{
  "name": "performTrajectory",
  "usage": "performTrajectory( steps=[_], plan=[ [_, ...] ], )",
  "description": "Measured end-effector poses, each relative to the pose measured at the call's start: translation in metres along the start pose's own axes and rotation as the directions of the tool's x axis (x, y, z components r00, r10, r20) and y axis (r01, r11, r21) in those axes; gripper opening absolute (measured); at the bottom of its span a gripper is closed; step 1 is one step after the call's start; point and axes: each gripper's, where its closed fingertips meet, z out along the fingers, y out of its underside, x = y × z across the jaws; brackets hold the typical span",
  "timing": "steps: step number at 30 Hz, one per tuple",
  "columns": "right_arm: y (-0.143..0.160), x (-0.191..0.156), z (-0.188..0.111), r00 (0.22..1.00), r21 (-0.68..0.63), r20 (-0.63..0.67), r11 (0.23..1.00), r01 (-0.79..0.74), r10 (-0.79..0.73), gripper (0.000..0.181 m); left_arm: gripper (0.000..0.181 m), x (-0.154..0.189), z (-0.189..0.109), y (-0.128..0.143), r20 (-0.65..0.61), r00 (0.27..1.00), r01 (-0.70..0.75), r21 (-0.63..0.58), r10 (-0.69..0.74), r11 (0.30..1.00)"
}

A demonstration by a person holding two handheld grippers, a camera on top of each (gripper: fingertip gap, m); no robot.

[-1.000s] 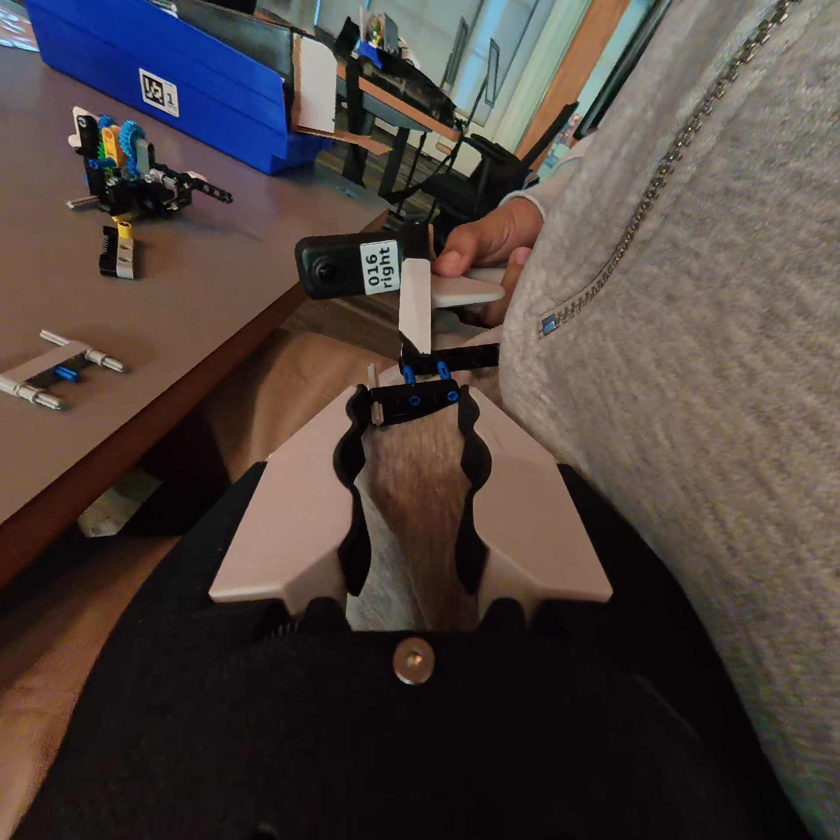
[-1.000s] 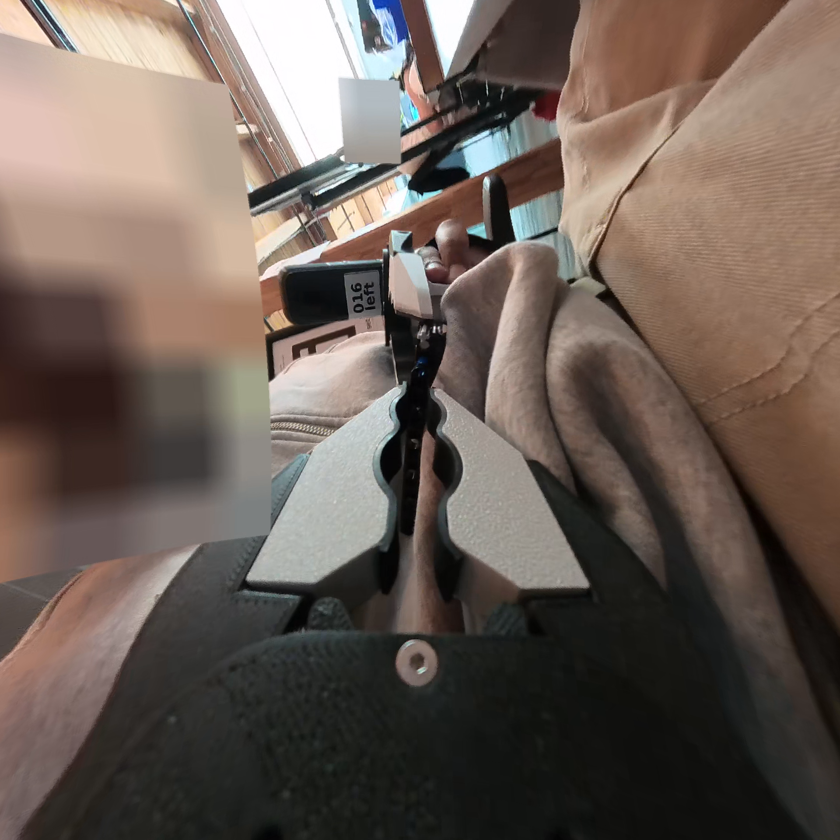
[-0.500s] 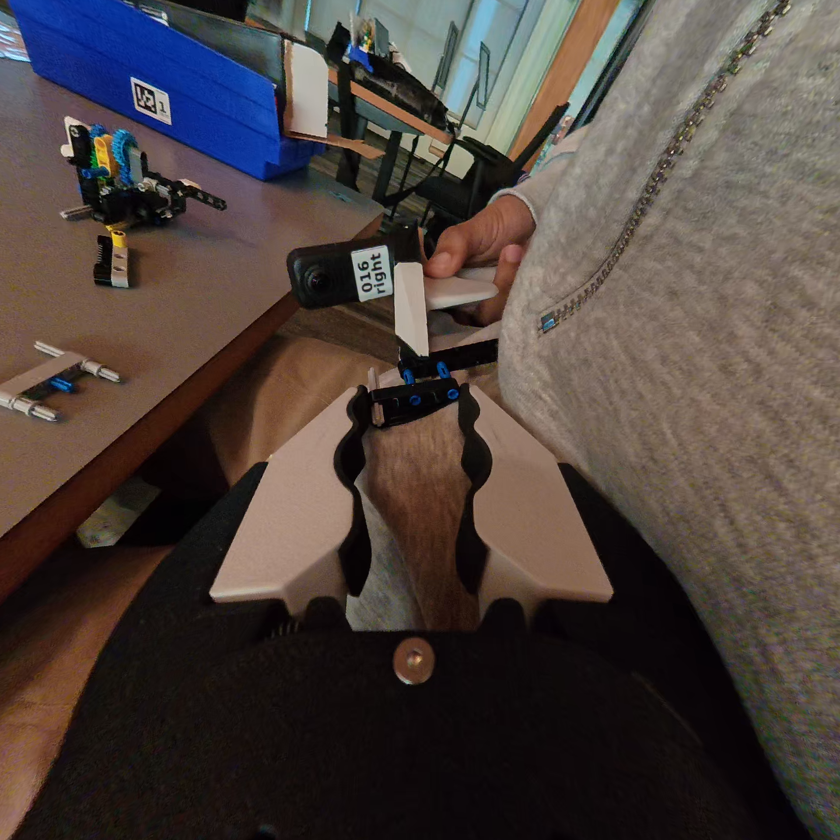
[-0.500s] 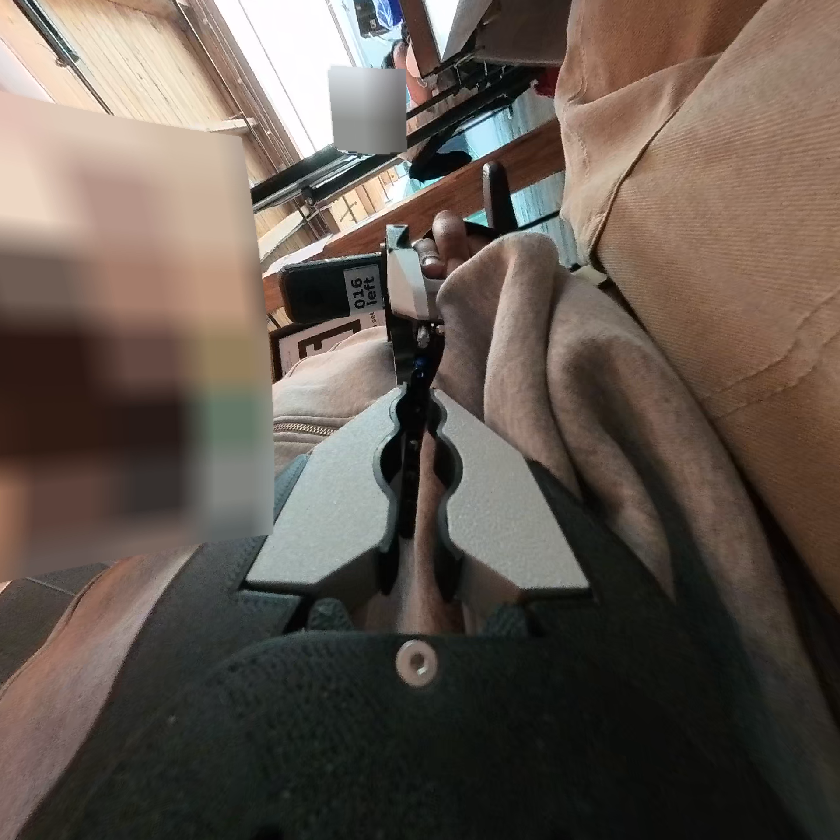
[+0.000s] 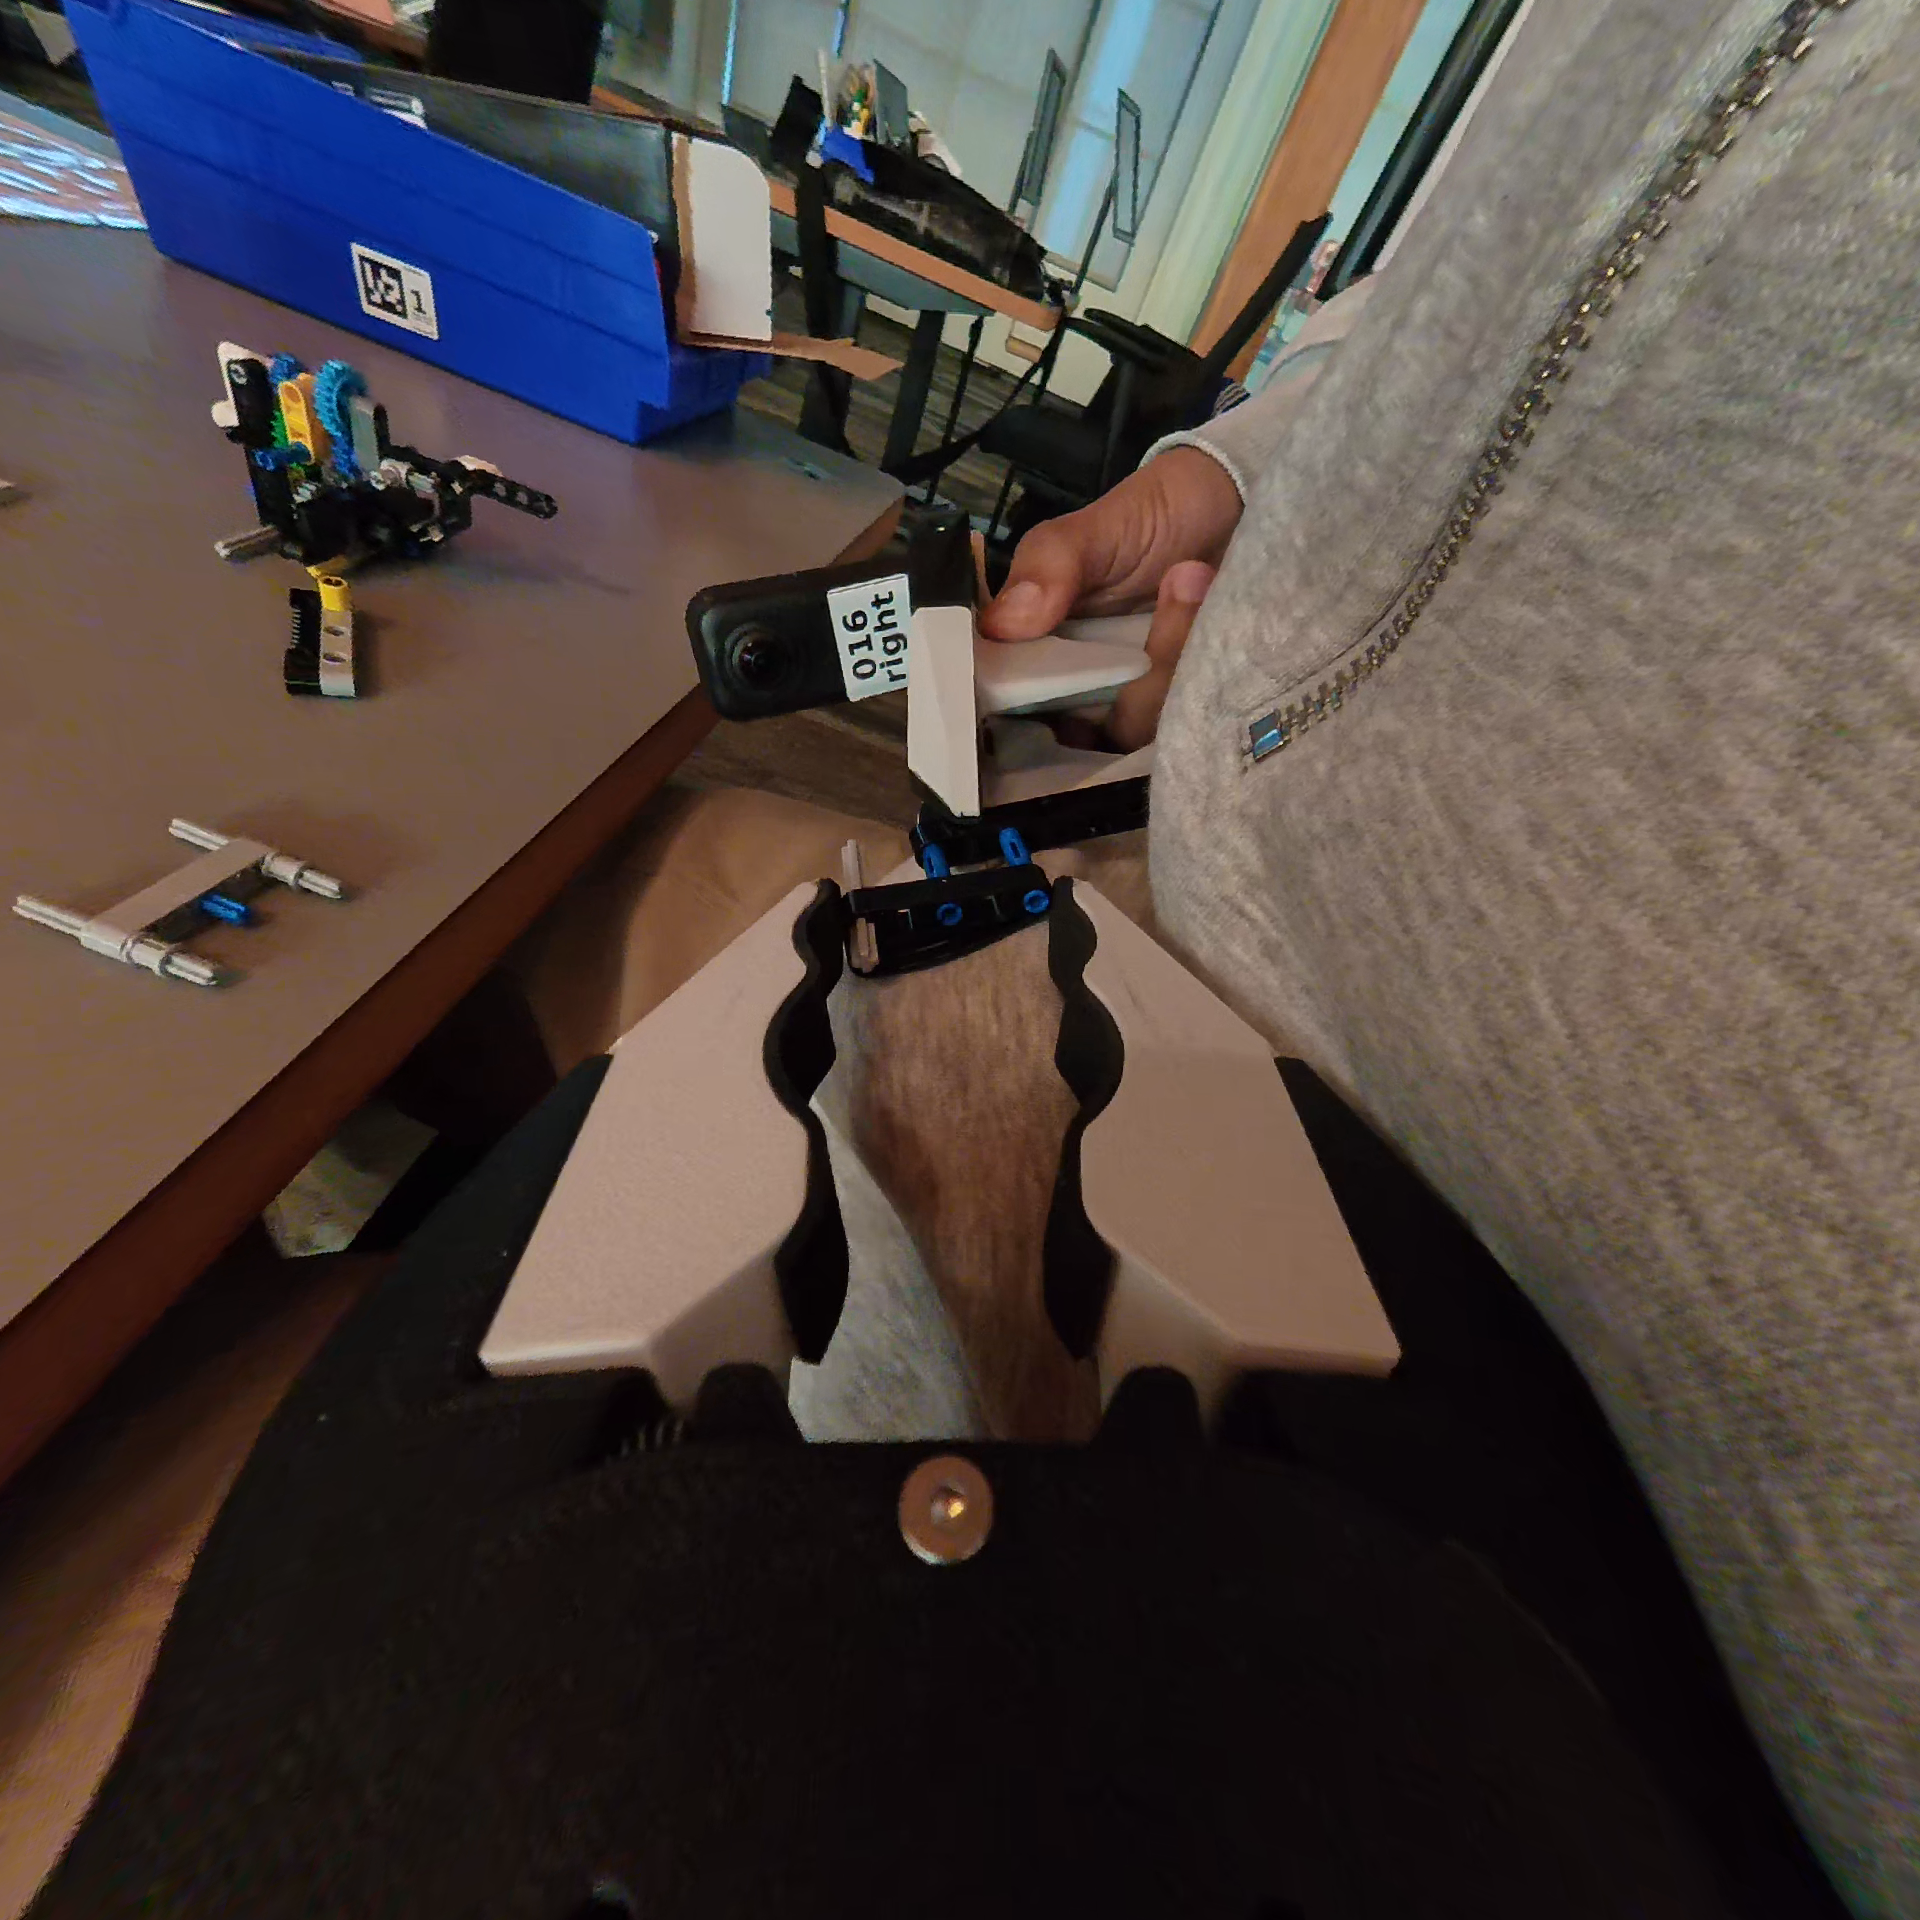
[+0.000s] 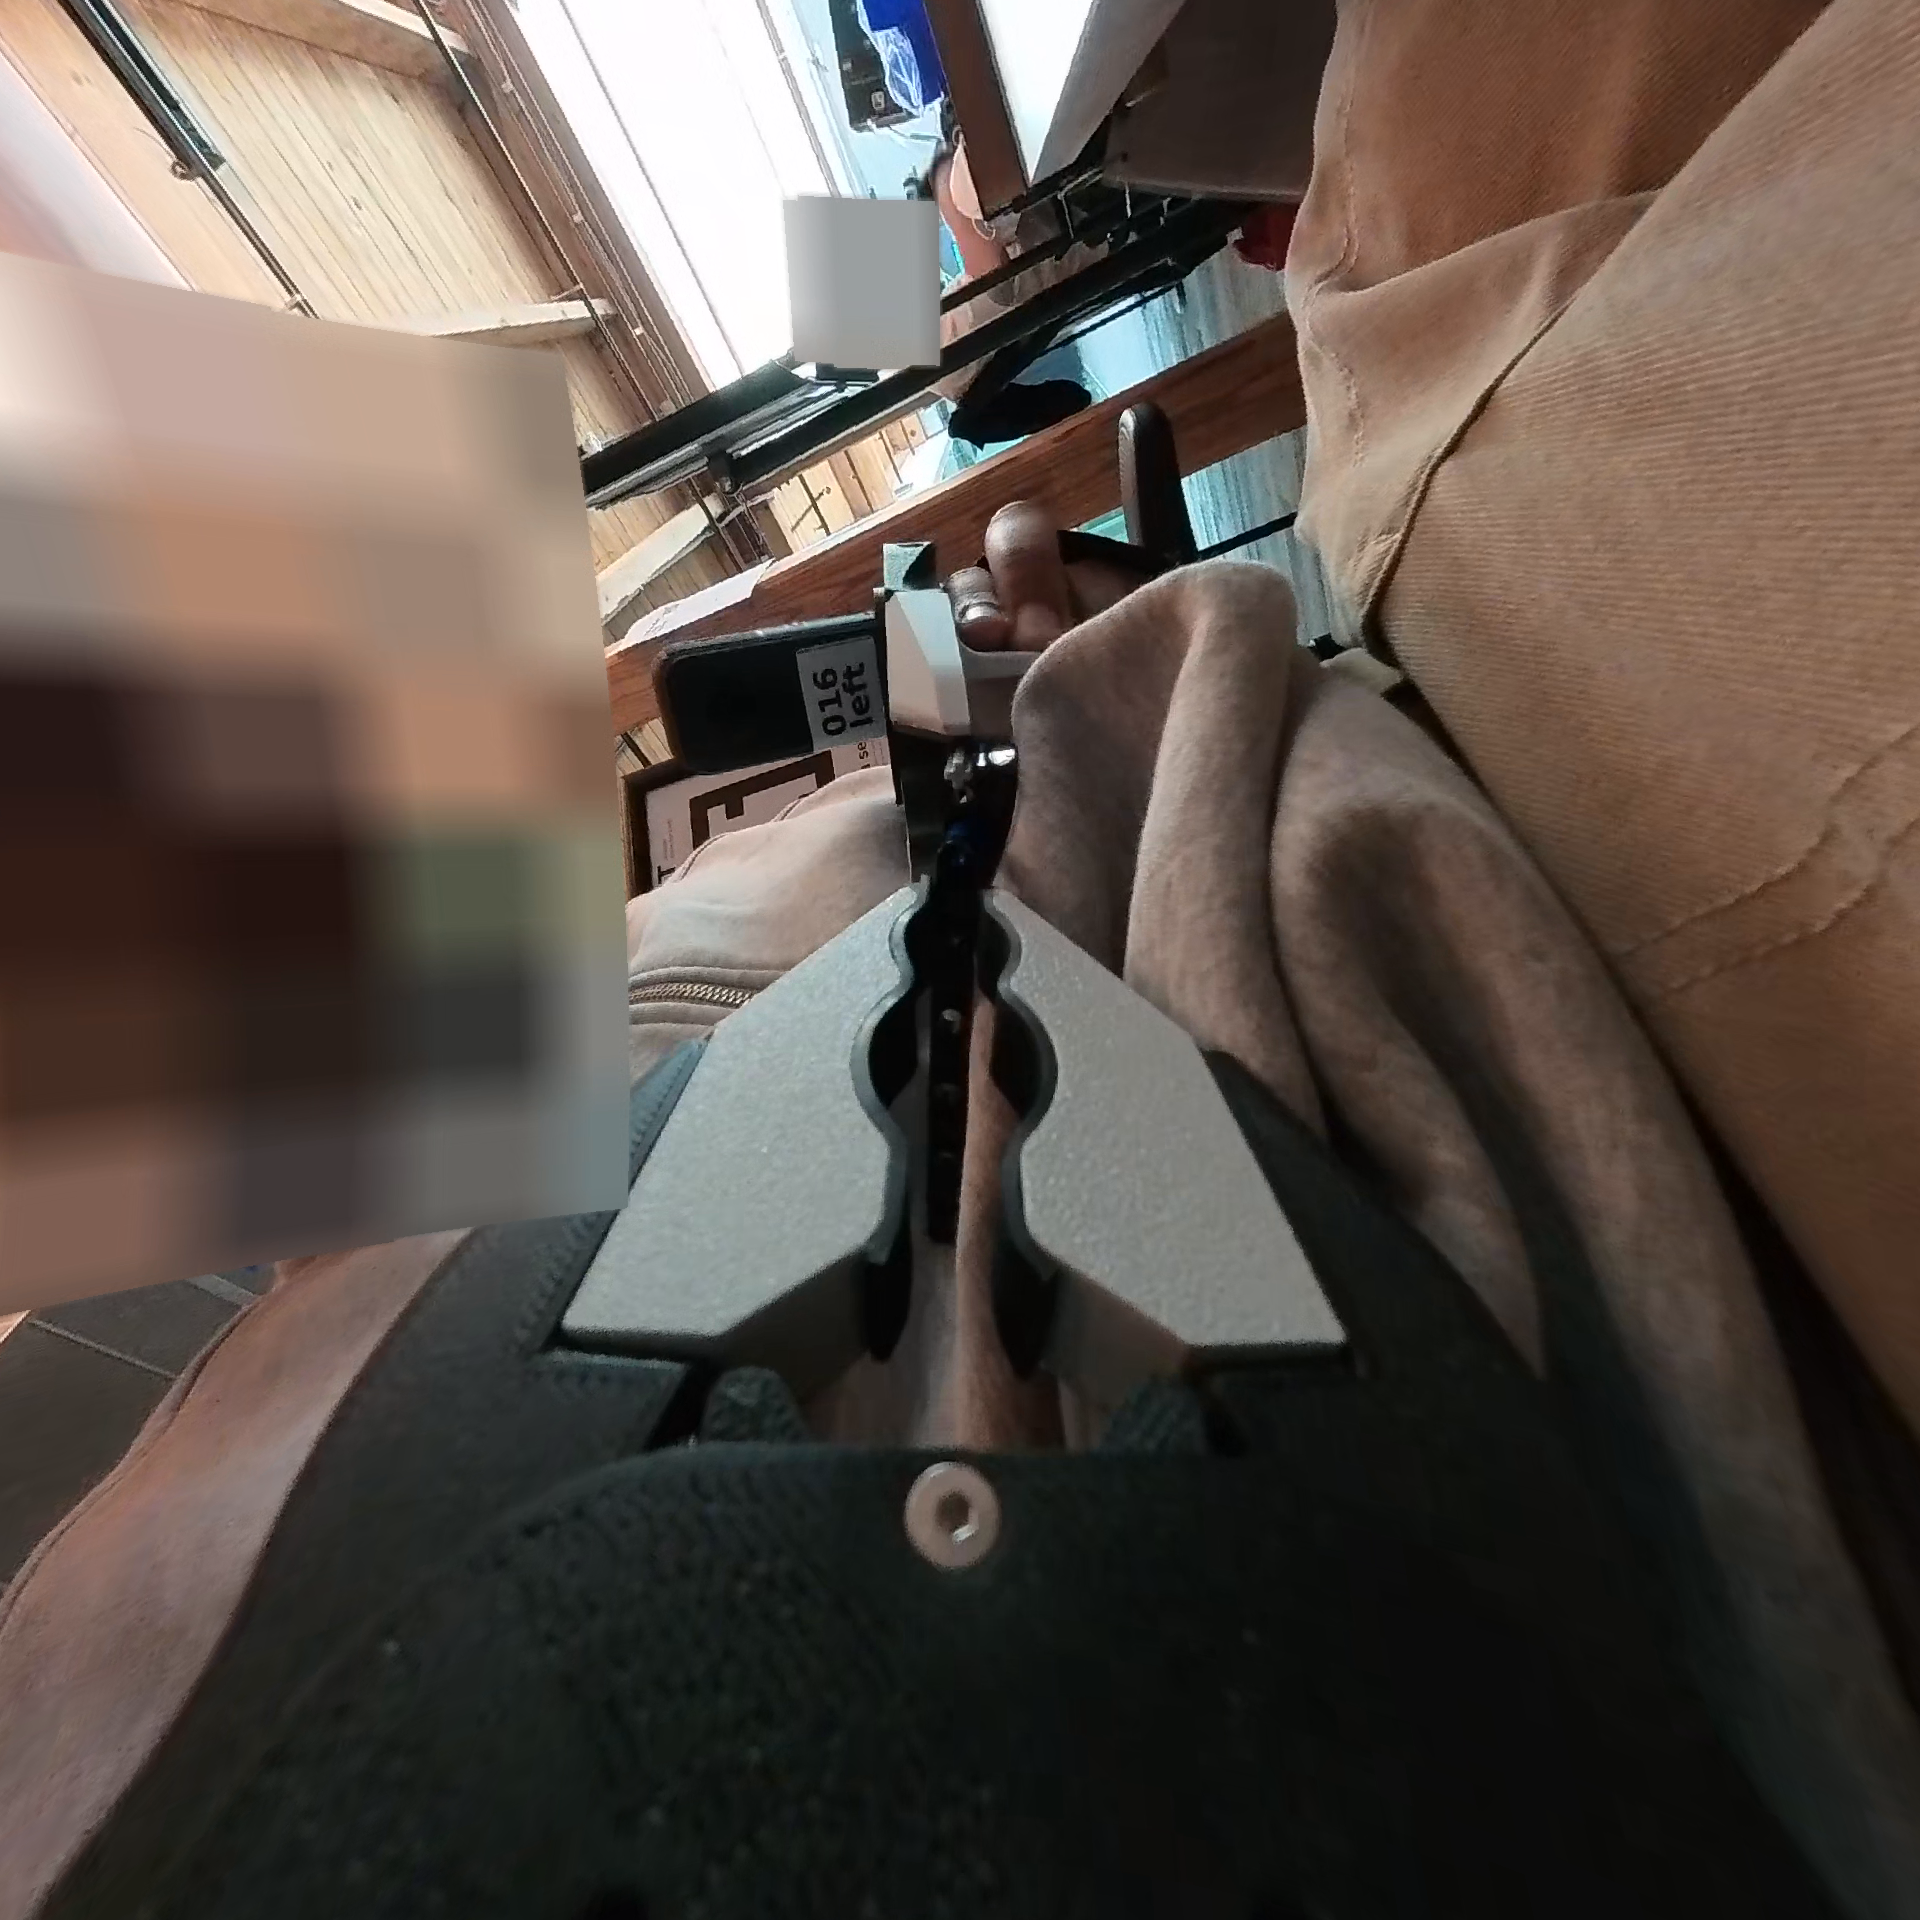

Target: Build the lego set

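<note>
Above the person's lap, left gripper (image 5: 948, 914) jaws pinch a black beam (image 5: 940, 920) crosswise at their tips; right gripper (image 6: 951, 914) jaws clamp another beam (image 6: 948, 1039) lengthwise, at 12 o'clock.

A brown surface (image 5: 499, 727) is carrying a blue bin (image 5: 395, 249) at its far edge, a multicoloured lego assembly (image 5: 343, 468) nearer, a small black-and-grey lego piece (image 5: 322, 649) just beside that, and a grey axle subassembly (image 5: 177, 899) lying well apart.
</note>
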Motion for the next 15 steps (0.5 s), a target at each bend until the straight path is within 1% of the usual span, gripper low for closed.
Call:
performTrajectory(
  steps=[15],
  plan=[
    [-0.0048, -0.0001, 0.0005, 1.000, 0.004, -0.002, 1.000, 0.018, -0.018, 0.006, 0.036, -0.0050, -0.0003, -0.0001, 0.012, 1.000, -0.002, -0.001, 0.002, 1.000]
  ],
)
